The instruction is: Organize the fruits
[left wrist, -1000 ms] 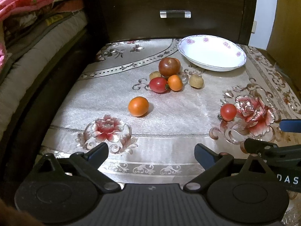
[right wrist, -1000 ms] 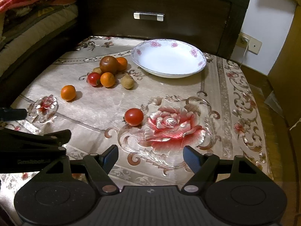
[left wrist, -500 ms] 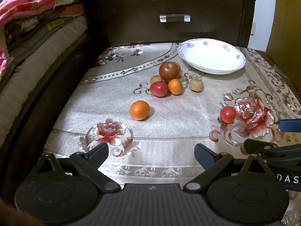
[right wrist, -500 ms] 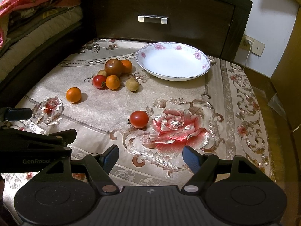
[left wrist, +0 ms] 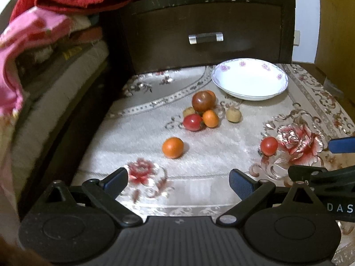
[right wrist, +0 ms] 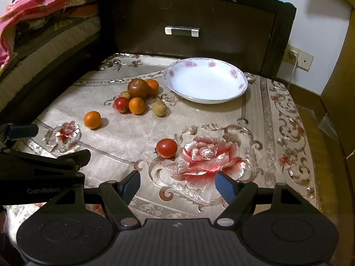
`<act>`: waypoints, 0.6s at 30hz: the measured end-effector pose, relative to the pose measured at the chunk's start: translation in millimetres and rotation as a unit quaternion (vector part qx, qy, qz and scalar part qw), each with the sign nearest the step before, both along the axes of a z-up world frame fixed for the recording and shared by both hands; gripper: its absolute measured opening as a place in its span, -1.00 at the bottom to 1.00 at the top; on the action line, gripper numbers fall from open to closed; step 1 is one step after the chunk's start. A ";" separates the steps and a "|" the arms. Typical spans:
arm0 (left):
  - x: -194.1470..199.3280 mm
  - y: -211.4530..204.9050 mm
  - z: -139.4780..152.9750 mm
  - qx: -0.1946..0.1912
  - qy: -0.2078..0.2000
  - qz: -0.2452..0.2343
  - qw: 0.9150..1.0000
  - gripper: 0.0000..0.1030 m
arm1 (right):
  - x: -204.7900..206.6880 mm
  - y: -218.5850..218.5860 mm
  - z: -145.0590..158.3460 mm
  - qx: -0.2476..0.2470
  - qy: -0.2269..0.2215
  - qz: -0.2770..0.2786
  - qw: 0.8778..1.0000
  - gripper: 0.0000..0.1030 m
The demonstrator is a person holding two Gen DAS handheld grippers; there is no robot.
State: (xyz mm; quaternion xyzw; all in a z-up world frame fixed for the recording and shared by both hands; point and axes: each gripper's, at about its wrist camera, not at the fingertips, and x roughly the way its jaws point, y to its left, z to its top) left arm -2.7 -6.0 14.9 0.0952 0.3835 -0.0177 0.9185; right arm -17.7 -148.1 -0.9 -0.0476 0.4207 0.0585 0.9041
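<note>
Tabletop (right wrist: 255,119) with floral cloth. White bowl (right wrist: 205,82) at the back, upright, nothing in it. Fruit pile (right wrist: 138,96) just left of bowl; round pieces, no clear long axis. Lone orange (right wrist: 92,120) nearer left. Red tomato (right wrist: 166,148) apart, stem end facing left. Left gripper (left wrist: 178,180) and right gripper (right wrist: 177,186) both spread wide, holding nothing, above the near edge.

A white bowl (right wrist: 205,81) with pink flowers on its rim sits empty, a cluster of fruit (right wrist: 138,96) lies just left of it, one orange (right wrist: 92,120) rests apart nearer, and a red tomato (right wrist: 166,147) lies alone beside the woven rose
</note>
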 end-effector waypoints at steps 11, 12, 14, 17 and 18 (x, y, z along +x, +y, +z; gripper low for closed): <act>30.0 12.7 -0.1 0.036 -0.007 -0.066 0.997 0.99 | 27.6 10.5 2.7 -0.001 -0.001 0.044 0.999 0.21; 34.7 13.3 -3.1 0.034 -0.003 -0.068 0.997 0.99 | 31.5 9.8 0.3 0.000 0.003 0.047 0.999 0.16; 43.5 13.8 -8.6 0.028 0.004 -0.071 0.997 0.97 | 40.9 7.0 -3.9 0.005 0.011 0.054 0.998 0.03; 58.0 14.8 -16.3 0.023 0.012 -0.071 0.997 0.85 | 56.4 -0.4 -7.0 0.012 0.017 0.056 0.998 -0.07; 62.8 16.0 -19.3 0.022 0.015 -0.070 0.997 0.84 | 62.3 -3.3 -7.8 0.013 0.016 0.057 0.998 -0.07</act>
